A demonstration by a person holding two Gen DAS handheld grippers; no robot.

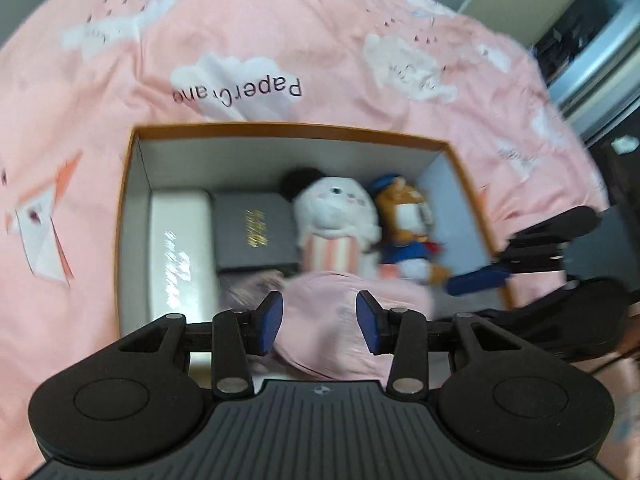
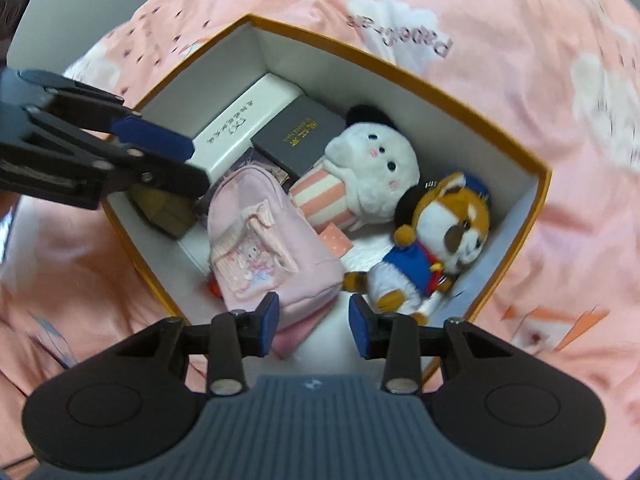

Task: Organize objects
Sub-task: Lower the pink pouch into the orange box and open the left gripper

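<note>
1. Left wrist view: the left gripper (image 1: 319, 320) hung with its jaws spread and nothing in them, over a soft pink pouch (image 1: 348, 320) inside the orange-rimmed cardboard box (image 1: 280, 130) on the pink cloud-print bedsheet (image 1: 280, 32).
2. Right wrist view: the right gripper (image 2: 314, 322) was spread and empty too, the pouch (image 2: 264, 248) lying beside a white plush with striped body (image 2: 360, 172) and an orange-and-white dog plush (image 2: 436, 240). Looked like packing was nearly done; next move is probably backing both grippers out without snagging anything.
</note>
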